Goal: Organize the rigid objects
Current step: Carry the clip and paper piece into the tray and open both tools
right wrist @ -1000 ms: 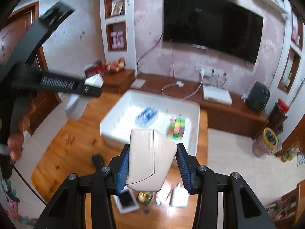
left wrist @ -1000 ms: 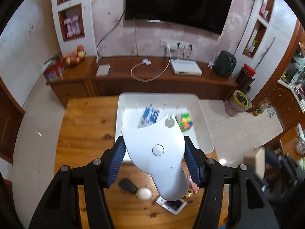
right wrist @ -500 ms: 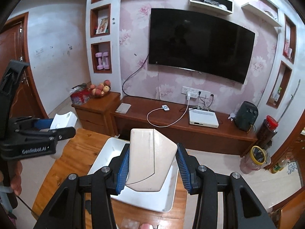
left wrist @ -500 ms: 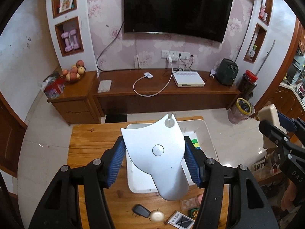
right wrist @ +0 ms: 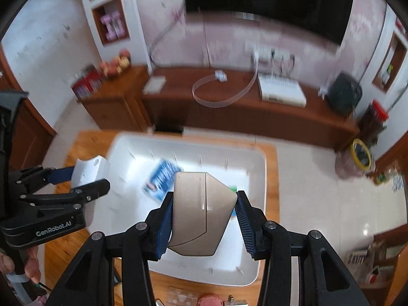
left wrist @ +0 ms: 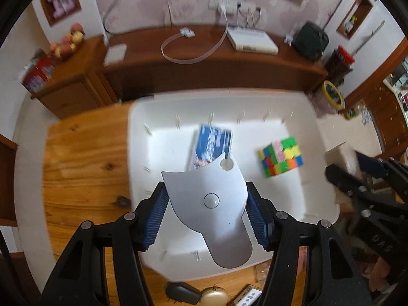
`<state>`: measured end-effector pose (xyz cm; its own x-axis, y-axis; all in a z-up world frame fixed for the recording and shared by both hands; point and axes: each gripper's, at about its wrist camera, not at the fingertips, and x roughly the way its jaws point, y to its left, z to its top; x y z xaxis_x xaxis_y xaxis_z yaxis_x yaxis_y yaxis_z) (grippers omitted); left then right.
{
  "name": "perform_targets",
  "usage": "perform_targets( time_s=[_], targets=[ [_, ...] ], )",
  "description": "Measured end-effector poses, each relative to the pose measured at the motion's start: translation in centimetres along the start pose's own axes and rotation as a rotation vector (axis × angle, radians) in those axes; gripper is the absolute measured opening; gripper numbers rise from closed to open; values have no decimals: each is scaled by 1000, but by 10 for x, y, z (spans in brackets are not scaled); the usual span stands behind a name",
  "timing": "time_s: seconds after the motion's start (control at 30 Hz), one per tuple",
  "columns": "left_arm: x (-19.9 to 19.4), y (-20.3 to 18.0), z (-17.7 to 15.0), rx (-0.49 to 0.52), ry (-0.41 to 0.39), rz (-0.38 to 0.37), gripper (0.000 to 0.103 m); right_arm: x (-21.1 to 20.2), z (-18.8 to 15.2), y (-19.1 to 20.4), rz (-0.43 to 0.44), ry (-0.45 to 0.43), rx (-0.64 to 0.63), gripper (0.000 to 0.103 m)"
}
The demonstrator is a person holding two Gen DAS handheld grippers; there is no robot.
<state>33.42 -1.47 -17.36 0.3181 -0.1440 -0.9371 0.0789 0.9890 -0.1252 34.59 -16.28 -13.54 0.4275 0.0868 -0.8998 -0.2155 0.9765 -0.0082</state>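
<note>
Both grippers, left [left wrist: 207, 204] clamped on a silver plate [left wrist: 207, 199] and right [right wrist: 204, 211] on a beige case [right wrist: 201, 211], have been lowered over the white bin [left wrist: 142, 153] beneath them, so release is judged near.

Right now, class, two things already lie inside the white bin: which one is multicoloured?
The cube puzzle of small coloured squares, on the right of the white plastic bin. The other, a flat blue printed packet, lies nearer the middle and is mainly blue.

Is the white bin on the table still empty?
No: the white bin already holds a blue packet and a colourful cube.
</note>
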Motion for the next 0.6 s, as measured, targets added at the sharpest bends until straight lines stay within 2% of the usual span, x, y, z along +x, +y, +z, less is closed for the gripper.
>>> perform_targets(
  time_s=[0.17,0.3,0.6],
  targets=[
    [40,-3,-8,25,82,4,63,64,-28,-1,-13,158,26,47],
    [60,-5,-13,50,118,10,63,98,-44,-1,-25,242,31,47],
    [79,-5,-20,60,167,28,64,125,-52,7,-30,319,27,48]
  ],
)
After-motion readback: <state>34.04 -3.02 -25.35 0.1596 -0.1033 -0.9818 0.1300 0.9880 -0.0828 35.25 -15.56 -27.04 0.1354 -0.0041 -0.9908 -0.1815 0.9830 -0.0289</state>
